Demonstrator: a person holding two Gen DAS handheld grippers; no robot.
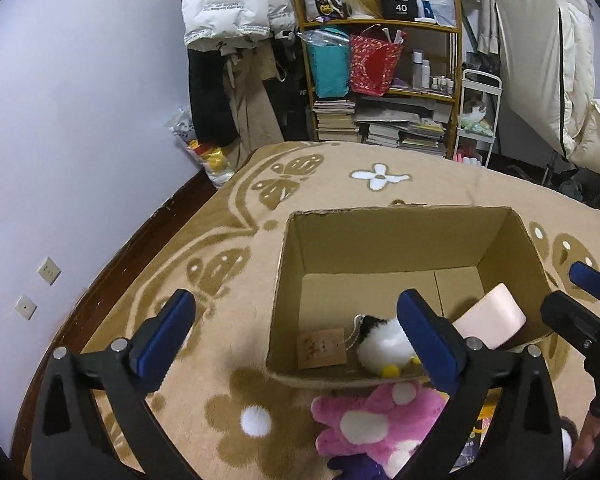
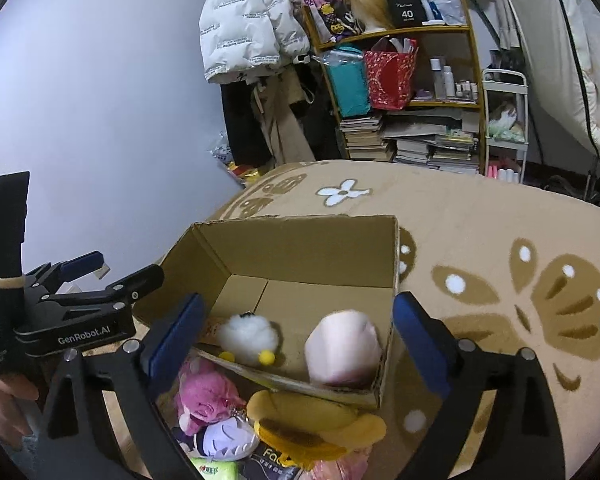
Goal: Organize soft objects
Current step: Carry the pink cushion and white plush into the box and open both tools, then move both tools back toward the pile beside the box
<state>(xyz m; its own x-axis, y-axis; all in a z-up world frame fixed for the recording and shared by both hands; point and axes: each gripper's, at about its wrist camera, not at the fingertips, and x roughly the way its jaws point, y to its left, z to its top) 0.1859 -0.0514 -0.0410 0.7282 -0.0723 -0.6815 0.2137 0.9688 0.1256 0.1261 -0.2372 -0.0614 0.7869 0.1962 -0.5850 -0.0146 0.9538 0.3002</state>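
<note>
Two toys are already sat in the cardboard box (image 2: 300,264): a white pompom chick (image 2: 249,336) and a pale pink plush (image 2: 344,346). Both the left hand-held gripper (image 1: 296,340) and right hand-held gripper (image 2: 296,336) are spread wide, nothing pinched. Next the pink plush bear (image 1: 380,424), at 6 o'clock outside the box, should be pinched by its bulk. "GenRobot.AI" can be read, and "40" on a shelf box (image 2: 407,10)

Left gripper (image 1: 296,340) and right gripper (image 2: 296,334), jaws wide apart (nothing between), angled downward.
</note>
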